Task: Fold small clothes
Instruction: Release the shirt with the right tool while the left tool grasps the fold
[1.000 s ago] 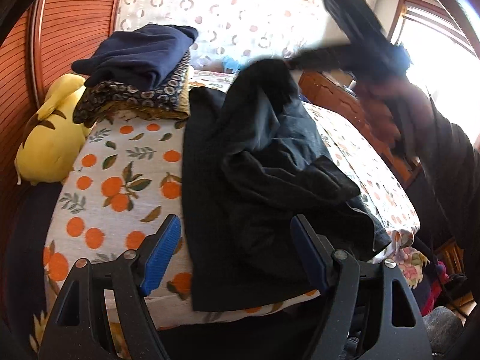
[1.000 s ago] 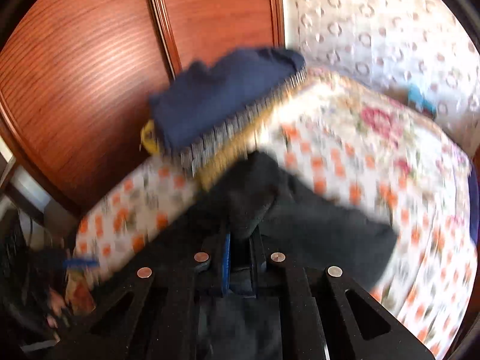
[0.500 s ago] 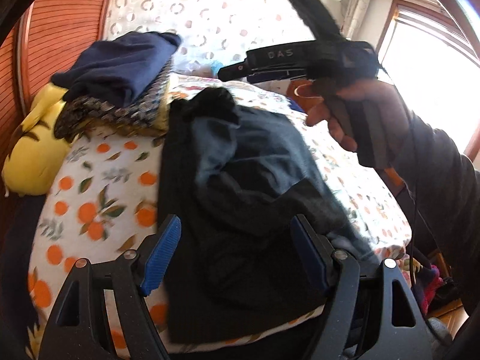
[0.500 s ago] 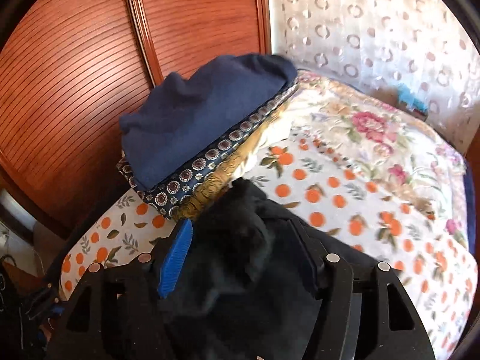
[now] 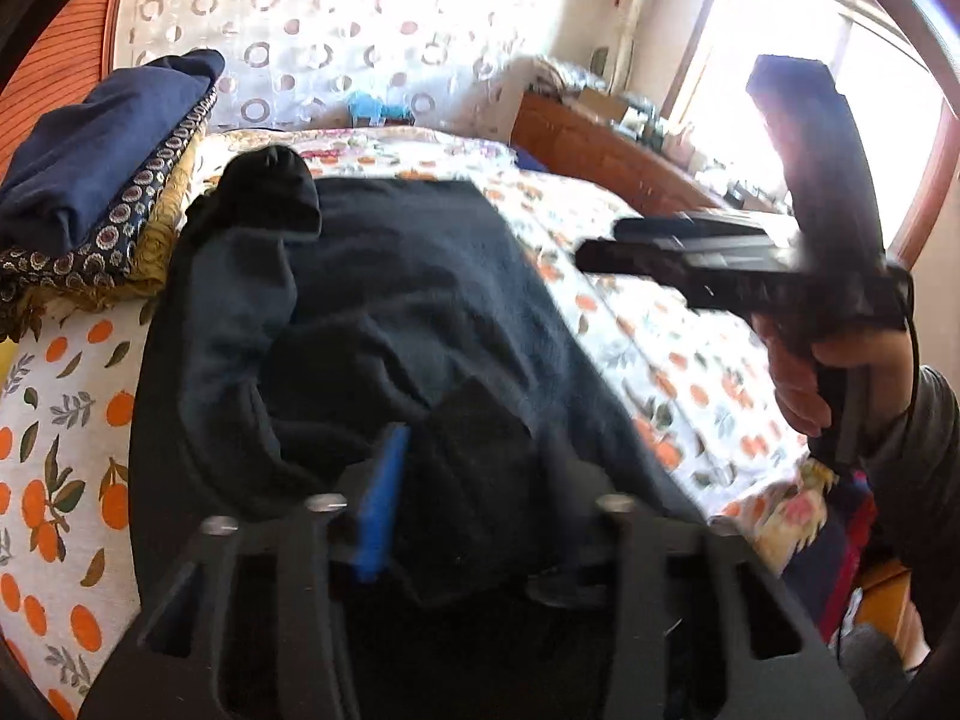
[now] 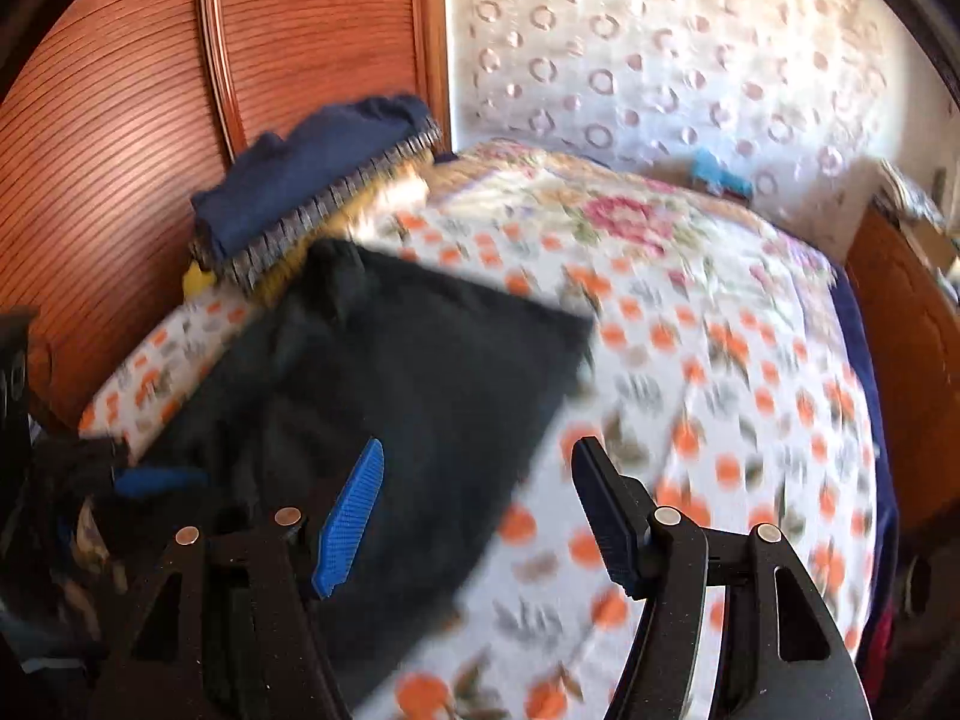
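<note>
A black garment lies spread on the orange-print bedspread, its far left corner bunched up. My left gripper is at the garment's near edge. Its jaws are closing, and a raised fold of the black cloth fills the gap between the blue pad and the other finger. My right gripper is open and hovers over the garment's right edge, holding nothing. In the left wrist view a hand carries that right gripper above the bed, right of the garment.
A stack of folded clothes, navy on top, sits at the bed's far left, against a ribbed wooden panel. A yellow plush peeks out beneath it. A wooden cabinet and a bright window stand to the right.
The right gripper let go of the garment's bunched corner, opened, and swung away to the right and down. The left gripper moved forward, and its jaws closed on a fold of cloth.
</note>
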### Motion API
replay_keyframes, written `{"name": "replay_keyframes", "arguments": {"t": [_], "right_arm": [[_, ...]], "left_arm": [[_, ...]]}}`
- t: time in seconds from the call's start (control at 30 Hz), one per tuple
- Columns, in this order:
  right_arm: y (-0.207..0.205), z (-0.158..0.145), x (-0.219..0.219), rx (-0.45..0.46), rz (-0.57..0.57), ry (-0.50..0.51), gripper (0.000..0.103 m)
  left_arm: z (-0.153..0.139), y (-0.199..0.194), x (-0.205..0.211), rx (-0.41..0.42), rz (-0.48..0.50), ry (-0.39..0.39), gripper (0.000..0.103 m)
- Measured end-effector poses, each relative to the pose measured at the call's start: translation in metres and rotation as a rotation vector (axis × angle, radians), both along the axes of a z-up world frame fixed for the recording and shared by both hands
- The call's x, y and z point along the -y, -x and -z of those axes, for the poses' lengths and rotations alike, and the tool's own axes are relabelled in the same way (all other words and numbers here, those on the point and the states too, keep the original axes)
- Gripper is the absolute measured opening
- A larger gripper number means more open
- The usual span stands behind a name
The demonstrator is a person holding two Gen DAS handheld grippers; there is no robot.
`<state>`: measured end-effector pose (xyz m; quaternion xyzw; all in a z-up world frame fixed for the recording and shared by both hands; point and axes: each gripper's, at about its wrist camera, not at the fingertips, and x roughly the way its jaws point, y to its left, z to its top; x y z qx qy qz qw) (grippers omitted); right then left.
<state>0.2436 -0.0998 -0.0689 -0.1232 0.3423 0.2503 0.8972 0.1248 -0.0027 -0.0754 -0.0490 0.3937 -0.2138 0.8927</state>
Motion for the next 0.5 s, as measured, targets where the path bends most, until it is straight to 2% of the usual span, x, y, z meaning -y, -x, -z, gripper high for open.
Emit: {"name": "replay_keyframes", "arguments": {"t": [0.03, 0.1, 0.23, 0.37, 0.5], "right_arm": [[0.003, 0.010, 0.009, -0.005, 0.012, -0.006, 0.067], [0.006, 0.029, 0.021, -0.022, 0.023, -0.026, 0.067], [0.011, 0.044, 0.037, -0.057, 0.030, -0.075, 0.067], [0.018, 0.042, 0.043, -0.060, 0.021, -0.097, 0.067], [0.029, 0.038, 0.053, -0.079, 0.003, -0.098, 0.067]], "left_arm": [[0.000, 0.003, -0.003, 0.004, -0.008, -0.003, 0.014], [-0.003, 0.013, -0.016, 0.017, -0.026, 0.019, 0.010], [-0.008, 0.041, -0.041, 0.028, -0.074, 0.036, 0.009], [-0.002, 0.080, -0.070, 0.003, -0.127, 0.048, 0.009], [0.010, 0.099, -0.092, -0.027, -0.182, 0.046, 0.009]]}}
